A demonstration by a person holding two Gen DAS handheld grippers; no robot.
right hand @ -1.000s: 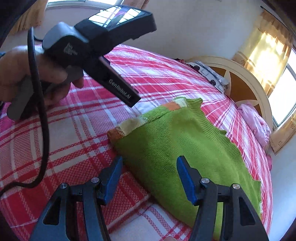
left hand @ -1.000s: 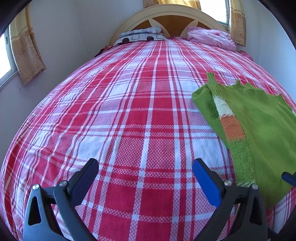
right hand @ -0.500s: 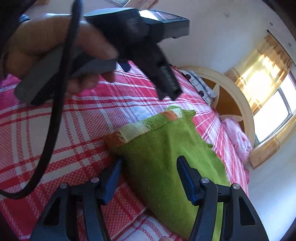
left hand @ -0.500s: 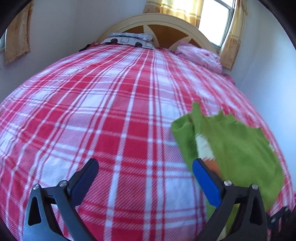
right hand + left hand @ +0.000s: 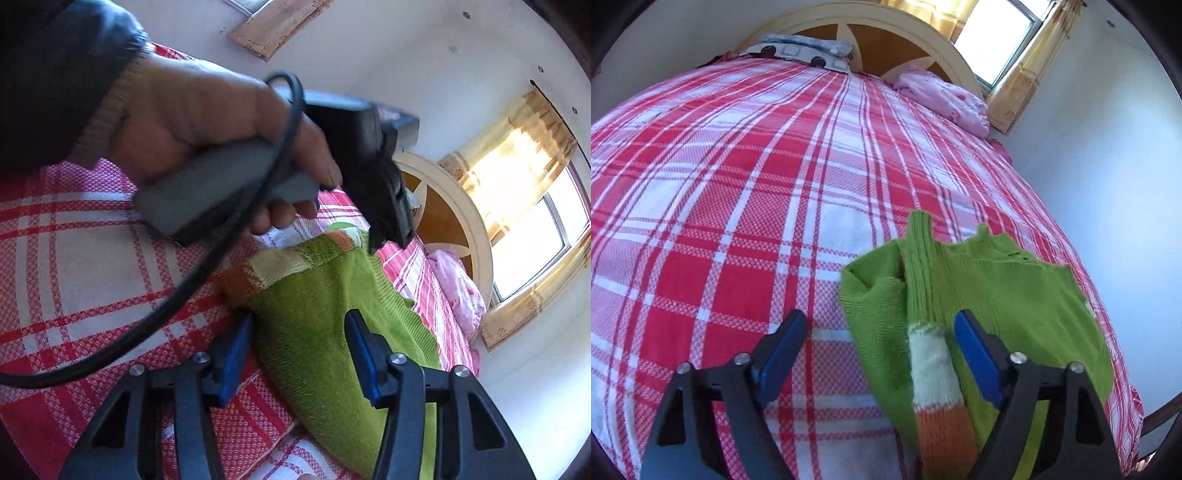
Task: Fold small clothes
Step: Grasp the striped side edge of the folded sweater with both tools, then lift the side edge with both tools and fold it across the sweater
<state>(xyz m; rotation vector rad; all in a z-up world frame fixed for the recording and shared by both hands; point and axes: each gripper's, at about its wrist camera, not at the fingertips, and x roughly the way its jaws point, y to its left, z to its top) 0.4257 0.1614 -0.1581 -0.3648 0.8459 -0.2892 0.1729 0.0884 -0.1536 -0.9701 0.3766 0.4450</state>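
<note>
A small green knitted sweater (image 5: 1004, 295) with a white and orange striped sleeve (image 5: 932, 373) lies on the red and white plaid bedspread (image 5: 738, 206). My left gripper (image 5: 882, 350) is open, with the striped sleeve between its fingers. In the right wrist view the sweater (image 5: 317, 317) lies ahead. My right gripper (image 5: 295, 350) is open over its near edge. The left gripper body (image 5: 373, 177), held in a hand, hangs above the sweater's far striped end.
A cream and wood headboard (image 5: 871, 40) stands at the far end, with a patterned pillow (image 5: 801, 51) and a pink bundle (image 5: 945, 96) before it. A window with yellow curtains (image 5: 535, 192) is at the right. A black cable (image 5: 207, 266) hangs from the left gripper.
My left gripper has moved right and down over the sweater, so the striped sleeve now sits between its fingers. My right gripper has stayed over the sweater's near edge.
</note>
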